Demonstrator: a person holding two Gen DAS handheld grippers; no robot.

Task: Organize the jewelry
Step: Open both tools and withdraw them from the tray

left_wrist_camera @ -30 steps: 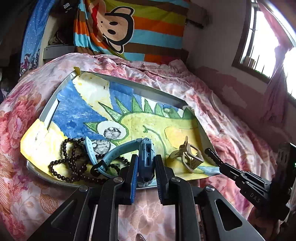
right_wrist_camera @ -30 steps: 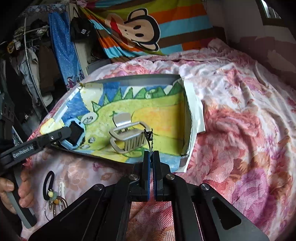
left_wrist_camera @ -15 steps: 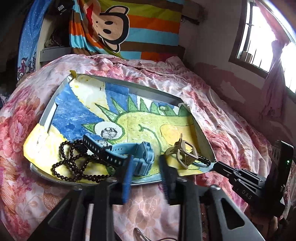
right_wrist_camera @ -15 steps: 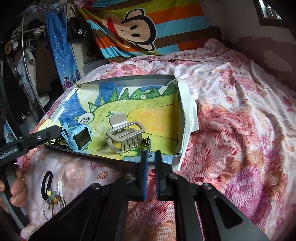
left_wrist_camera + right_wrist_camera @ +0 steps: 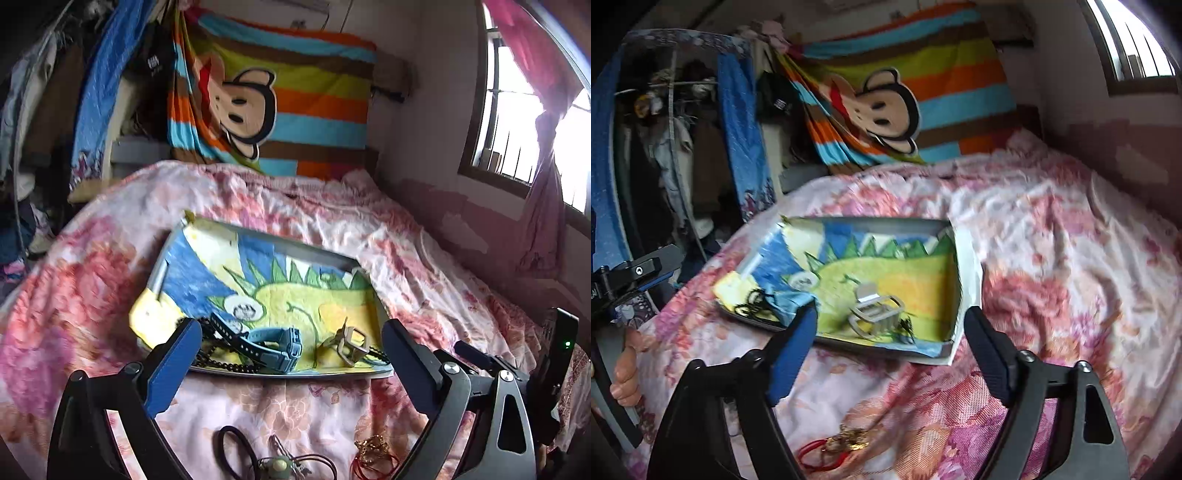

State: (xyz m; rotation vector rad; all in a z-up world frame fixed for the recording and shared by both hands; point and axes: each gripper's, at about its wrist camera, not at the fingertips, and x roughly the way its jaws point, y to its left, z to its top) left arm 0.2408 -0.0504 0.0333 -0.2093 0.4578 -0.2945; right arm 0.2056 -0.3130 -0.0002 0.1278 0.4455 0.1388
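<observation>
A grey tray [image 5: 325, 254] lined with a dinosaur drawing lies on the bed; it also shows in the right wrist view [image 5: 967, 258]. In it lie a blue watch [image 5: 275, 349], a dark bead string [image 5: 221, 360], a beige hair clip [image 5: 351, 343] [image 5: 875, 314] and a thin dark chain [image 5: 905, 328]. My left gripper [image 5: 291, 363] is open and empty, just in front of the tray. My right gripper [image 5: 890, 352] is open and empty, near the tray's front right corner. On the bedspread nearer me lie a gold chain with red cord [image 5: 846, 441] [image 5: 373, 448], a black hair tie [image 5: 232, 452] and a pendant [image 5: 279, 465].
The floral bedspread [image 5: 424, 258] covers the bed. A striped monkey blanket [image 5: 273, 103] hangs at the back wall. Clothes hang at the left [image 5: 676, 147]. A window [image 5: 517, 110] is at the right.
Both grippers let go, opened wide and drew back from the tray. The watch and the thin chain now lie in the tray.
</observation>
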